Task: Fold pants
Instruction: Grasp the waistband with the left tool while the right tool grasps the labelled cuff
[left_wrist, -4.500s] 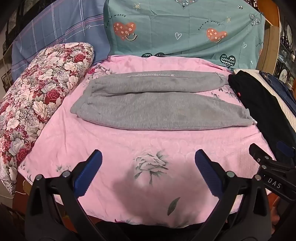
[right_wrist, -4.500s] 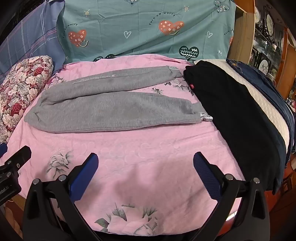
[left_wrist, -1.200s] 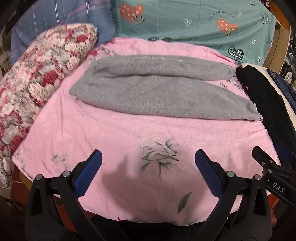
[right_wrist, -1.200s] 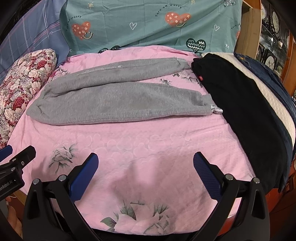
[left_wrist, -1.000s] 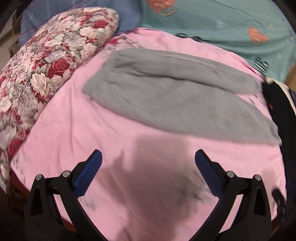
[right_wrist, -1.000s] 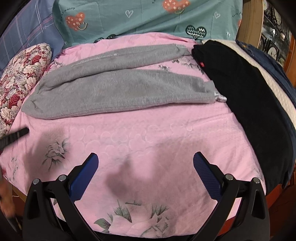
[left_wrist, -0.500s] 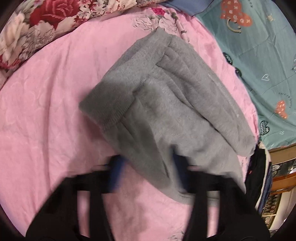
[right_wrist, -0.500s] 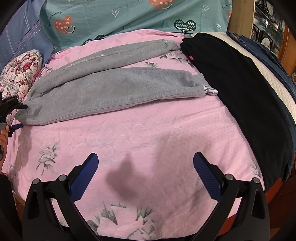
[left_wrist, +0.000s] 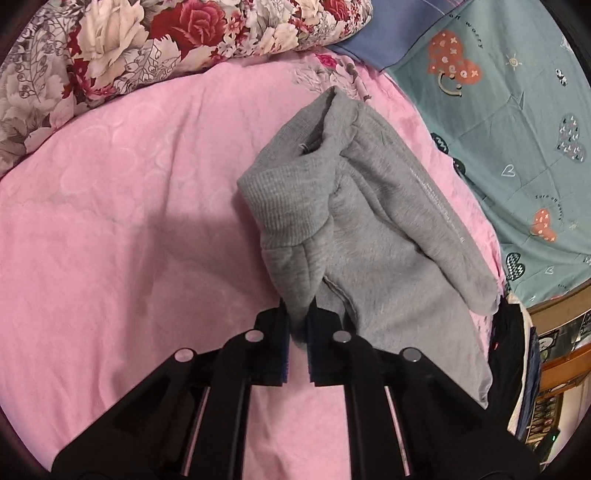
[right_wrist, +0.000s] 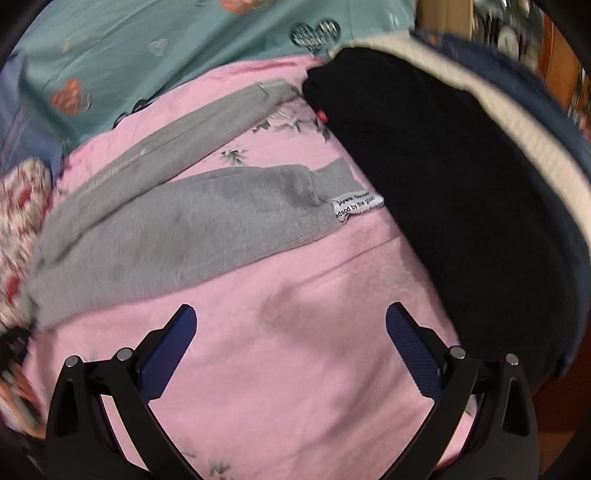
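The left gripper (left_wrist: 297, 328) has just clamped shut on the waist corner of the grey pants (left_wrist: 354, 236), lifting it off the pink sheet (left_wrist: 122, 229). The right gripper (right_wrist: 291, 332) gapes empty, near the pants' cuff, so folding can start.

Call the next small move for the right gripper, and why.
Probably bring the open right gripper forward onto the near leg cuff and close. The left gripper is already shut on the gray sweatpants at the waistband end, while the cuff lies flat and unheld.
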